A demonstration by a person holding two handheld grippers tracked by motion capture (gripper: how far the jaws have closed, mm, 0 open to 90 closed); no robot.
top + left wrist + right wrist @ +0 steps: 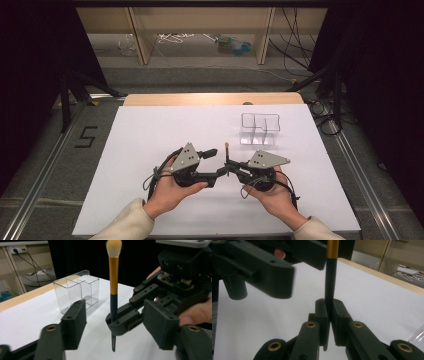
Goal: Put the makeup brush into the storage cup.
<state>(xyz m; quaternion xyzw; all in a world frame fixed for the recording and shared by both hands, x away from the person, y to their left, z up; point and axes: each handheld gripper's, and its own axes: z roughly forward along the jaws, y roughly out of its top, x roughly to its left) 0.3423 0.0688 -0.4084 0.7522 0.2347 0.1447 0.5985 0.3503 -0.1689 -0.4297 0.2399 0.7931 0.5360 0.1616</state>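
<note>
Right gripper point(329, 315) pinching brush point(114, 293) by its dark handle, held upright, bristles up. Left gripper point(115, 322) jaws spread, one on each side of the brush, not touching. Clear organizer point(76, 290) beyond it on the surface point(150, 135).

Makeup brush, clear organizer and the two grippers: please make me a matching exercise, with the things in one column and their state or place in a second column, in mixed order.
Things:
1. makeup brush
2. clear organizer
3. left gripper
4. right gripper

States or places:
A. jaws open, nothing pressed between them
B. stands empty on the white table, toward the far right side
C. upright, bristles at the top, gold and dark handle
D. jaws shut on the dark part of a handle

Pairs: 1-C, 2-B, 3-A, 4-D
</note>
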